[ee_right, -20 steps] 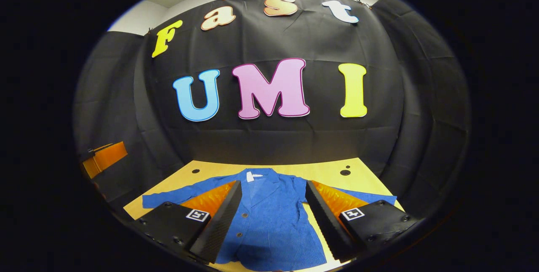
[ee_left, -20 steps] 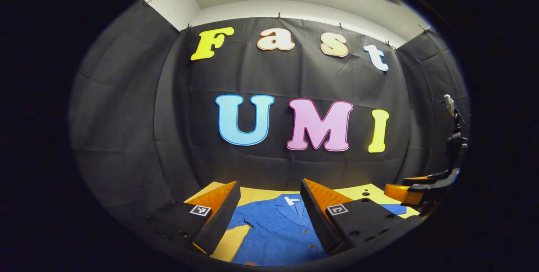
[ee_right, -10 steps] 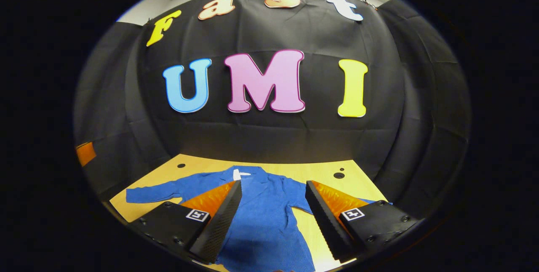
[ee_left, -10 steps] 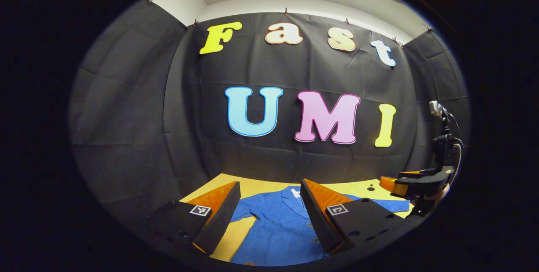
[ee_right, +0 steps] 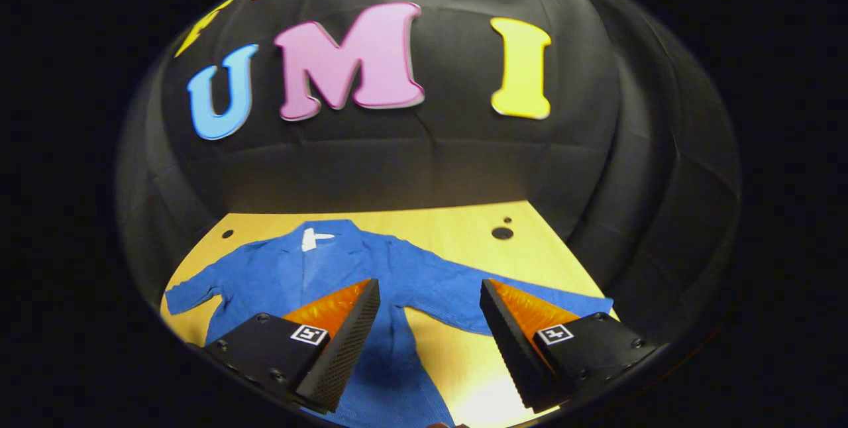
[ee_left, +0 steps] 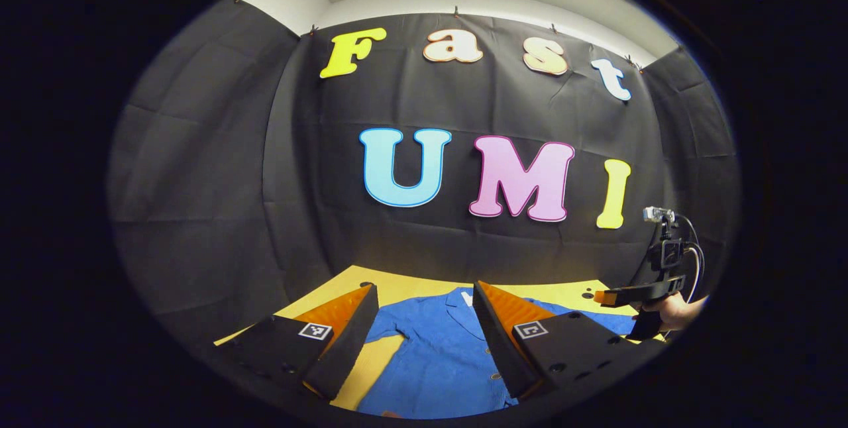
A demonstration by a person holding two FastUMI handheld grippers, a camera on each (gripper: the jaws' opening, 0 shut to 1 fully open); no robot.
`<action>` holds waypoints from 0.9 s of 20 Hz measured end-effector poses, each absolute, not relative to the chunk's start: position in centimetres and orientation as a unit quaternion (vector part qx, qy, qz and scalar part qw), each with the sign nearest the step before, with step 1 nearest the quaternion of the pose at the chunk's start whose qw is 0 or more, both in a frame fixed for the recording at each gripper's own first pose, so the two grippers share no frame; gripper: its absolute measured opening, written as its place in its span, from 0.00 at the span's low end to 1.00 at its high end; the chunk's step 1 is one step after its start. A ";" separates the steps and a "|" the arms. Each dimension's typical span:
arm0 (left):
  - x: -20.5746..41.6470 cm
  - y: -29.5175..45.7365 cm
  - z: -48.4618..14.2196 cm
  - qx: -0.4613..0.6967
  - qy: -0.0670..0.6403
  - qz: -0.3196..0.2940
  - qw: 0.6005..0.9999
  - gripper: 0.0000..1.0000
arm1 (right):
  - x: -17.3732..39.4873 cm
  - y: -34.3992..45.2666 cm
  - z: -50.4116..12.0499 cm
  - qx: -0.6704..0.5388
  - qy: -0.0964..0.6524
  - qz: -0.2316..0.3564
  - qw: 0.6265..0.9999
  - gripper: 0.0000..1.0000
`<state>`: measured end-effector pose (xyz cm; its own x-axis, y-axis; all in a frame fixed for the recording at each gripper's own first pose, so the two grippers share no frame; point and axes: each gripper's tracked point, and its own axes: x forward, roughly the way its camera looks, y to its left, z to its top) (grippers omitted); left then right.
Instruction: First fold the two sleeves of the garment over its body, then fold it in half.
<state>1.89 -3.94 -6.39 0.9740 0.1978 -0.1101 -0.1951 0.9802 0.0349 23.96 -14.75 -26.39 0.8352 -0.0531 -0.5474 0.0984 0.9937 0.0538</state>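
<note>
Two grippers, left [ee_left: 424, 335] and right [ee_right: 429, 342], both hovering above the shirt [ee_right: 344, 275] on the table [ee_right: 464, 236], fingers spread wide, gripping nothing.

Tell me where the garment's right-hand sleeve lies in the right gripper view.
The sleeve lies flat on the table, running rightward past the right gripper.

Blue garment [ee_right: 318, 269] flat (sleeves spread).

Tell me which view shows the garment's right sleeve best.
The right gripper view: the blue jacket's right sleeve lies spread flat across the table, partly behind the claw. The left gripper view gives only a sliver of it.
</note>
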 end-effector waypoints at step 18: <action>6.5 -9.6 -9.3 0.023 0.099 0.054 0.993 0.82 | 21.6 -40.7 -42.1 0.156 0.437 -0.336 0.820 0.98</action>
<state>6.52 -9.61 -9.26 0.9746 0.1123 -0.1935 -0.1034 0.9931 0.0556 21.62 -40.68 -42.08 0.3935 -0.4144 -0.8206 0.6862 0.7264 -0.0377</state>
